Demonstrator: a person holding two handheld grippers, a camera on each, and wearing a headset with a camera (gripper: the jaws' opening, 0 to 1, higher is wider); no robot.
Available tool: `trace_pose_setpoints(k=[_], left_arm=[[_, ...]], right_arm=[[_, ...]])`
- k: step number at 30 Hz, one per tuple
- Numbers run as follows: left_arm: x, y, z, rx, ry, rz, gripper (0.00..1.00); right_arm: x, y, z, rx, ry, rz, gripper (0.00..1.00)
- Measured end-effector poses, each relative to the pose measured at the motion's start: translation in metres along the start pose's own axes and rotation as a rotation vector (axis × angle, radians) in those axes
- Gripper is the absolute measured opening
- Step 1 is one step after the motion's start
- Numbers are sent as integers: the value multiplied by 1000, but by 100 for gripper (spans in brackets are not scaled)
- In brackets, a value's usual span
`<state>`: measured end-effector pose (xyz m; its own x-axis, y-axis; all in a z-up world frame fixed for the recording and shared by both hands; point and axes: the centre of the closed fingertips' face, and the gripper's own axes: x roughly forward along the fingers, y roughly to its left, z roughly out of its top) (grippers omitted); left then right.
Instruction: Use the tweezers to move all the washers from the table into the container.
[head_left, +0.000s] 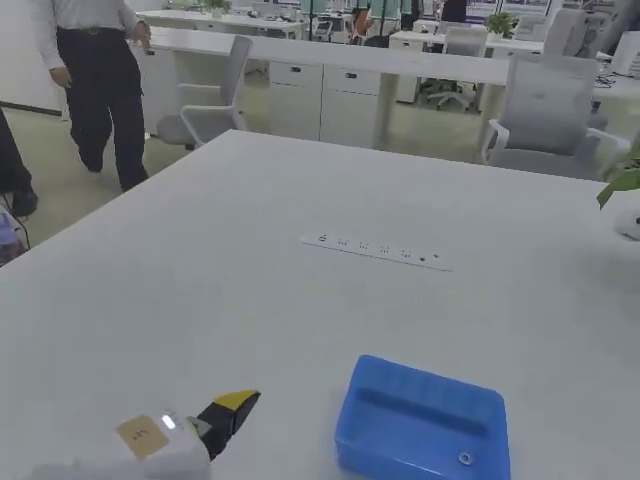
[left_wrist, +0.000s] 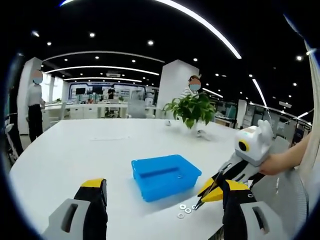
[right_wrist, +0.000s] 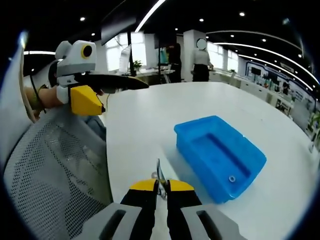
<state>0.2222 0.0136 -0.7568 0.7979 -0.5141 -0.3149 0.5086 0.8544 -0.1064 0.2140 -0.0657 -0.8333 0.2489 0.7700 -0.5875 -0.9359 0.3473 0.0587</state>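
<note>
Head view: the container (head_left: 425, 420) holds one washer (head_left: 465, 459). The left gripper (head_left: 230, 412) waits beside it.

Left gripper view: its jaws are spread and empty. The right gripper (left_wrist: 220, 185) aims the tweezers (left_wrist: 207, 192) at washers (left_wrist: 187, 211) on the table (left_wrist: 75, 150), apparently for pickup.

Right gripper view: its jaws are pressed onto the tweezers.

The left gripper (left_wrist: 160, 186) has its jaws spread wide apart, while the right gripper (right_wrist: 162, 186), gripped by a hand (left_wrist: 280, 163), pinches tweezers (right_wrist: 158, 173).

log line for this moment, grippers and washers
left gripper open | right gripper shut on tweezers | tips by washers on table | one washer in blue container
</note>
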Motion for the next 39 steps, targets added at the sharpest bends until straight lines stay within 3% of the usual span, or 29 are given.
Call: trace_pose_setpoints(k=[4,7,11,14,17,24,32,39], left_arm=[[0,0,-1,10,7,-1,99],[0,0,-2,-19,11,-13,99],[-3,1,4,-22,-27,-6,99],[-3,2,3,-43,-24,-6,99],[-4,3,6,-42,-37,-1,99],[-5,2,7,-20,-45,-1,99],[-5,0,5,-8,-31,-7,96],[-4,1,1,-5,-16,-1,96]], right_arm=[[-1,-1,-2,20,-4,-4,3],[-2,-1,-3,29,-6,-11,3],[-2,-3,-3,47,1,-20,3],[-2,-4,0,118,-21,-19,3],[-5,-7,10,185,-70,-19,3],[-21,-21,39,140,-90,-38,3],[-40,-36,82,80,-159,-45,3],[-41,-57,102,92,-223,-68,3]])
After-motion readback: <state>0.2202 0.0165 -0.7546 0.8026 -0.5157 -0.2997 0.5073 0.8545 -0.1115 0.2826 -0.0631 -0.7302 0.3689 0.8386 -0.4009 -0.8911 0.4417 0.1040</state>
